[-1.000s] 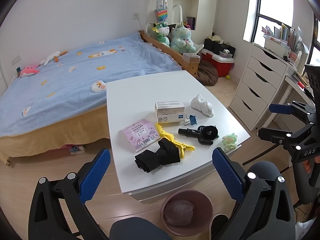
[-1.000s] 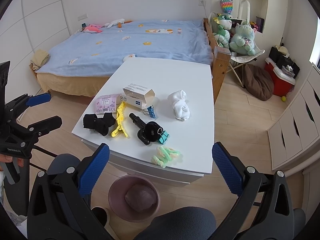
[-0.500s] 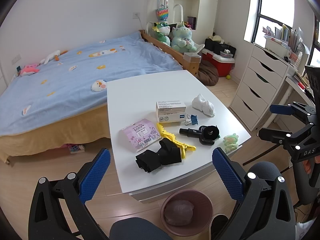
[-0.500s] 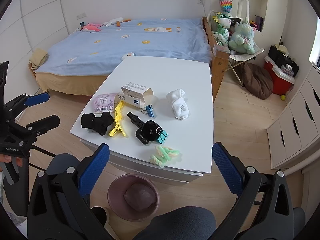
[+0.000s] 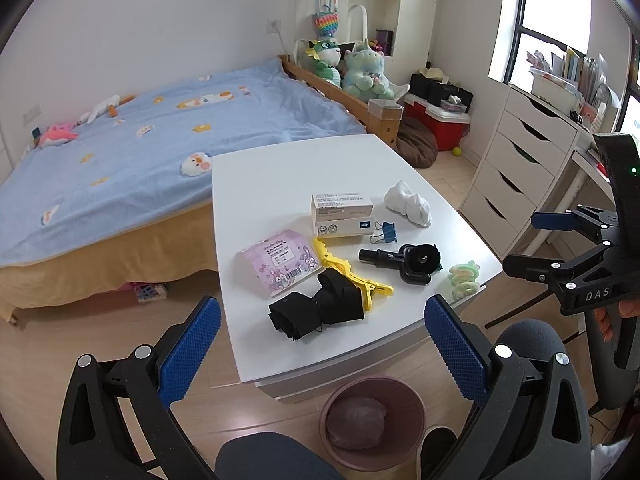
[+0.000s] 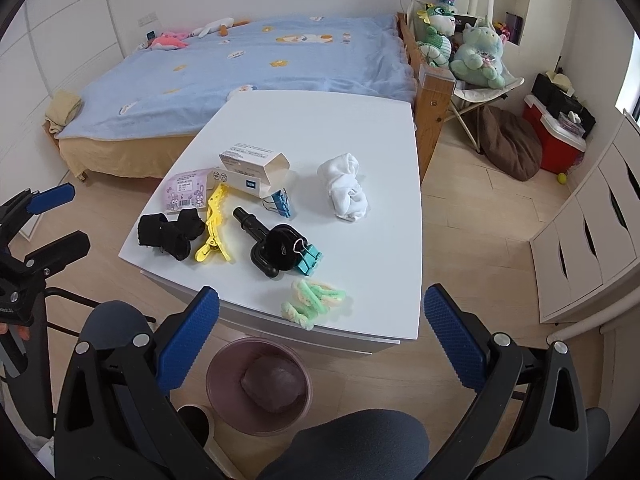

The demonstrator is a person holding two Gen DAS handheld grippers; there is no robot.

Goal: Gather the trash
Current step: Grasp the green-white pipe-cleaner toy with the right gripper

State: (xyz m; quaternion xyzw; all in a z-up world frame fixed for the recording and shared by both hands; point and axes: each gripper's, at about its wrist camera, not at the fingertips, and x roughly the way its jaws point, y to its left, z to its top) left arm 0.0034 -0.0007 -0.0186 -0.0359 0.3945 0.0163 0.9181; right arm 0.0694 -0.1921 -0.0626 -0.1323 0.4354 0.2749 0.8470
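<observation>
A white table (image 5: 280, 168) (image 6: 360, 132) carries a pink wrapper (image 5: 282, 260) (image 6: 186, 190), an open white box (image 5: 342, 216) (image 6: 254, 168), a crumpled white tissue (image 5: 408, 204) (image 6: 346, 190), black cloth (image 5: 316, 310) (image 6: 168, 232), a yellow clip (image 5: 352, 276) (image 6: 214, 222), a black mount (image 5: 404, 260) (image 6: 272, 246), binder clips (image 6: 308, 258) and green hair ties (image 5: 464, 280) (image 6: 312, 300). A pink trash bin (image 5: 372, 420) (image 6: 258, 384) stands on the floor in front. My left gripper (image 5: 320, 346) and right gripper (image 6: 320, 338) are open and empty, short of the table's near edge.
A bed with a blue blanket (image 5: 140, 152) lies behind the table. White drawers (image 5: 520, 168) (image 6: 600, 216) stand to the right. A red cooler (image 5: 444, 120) and plush toys (image 5: 360, 68) sit at the back. My knee (image 5: 276, 460) shows at the bottom.
Both grippers have drifted slightly closer to the table; the table and its items sit a little nearer in view. Both stay open and empty.
</observation>
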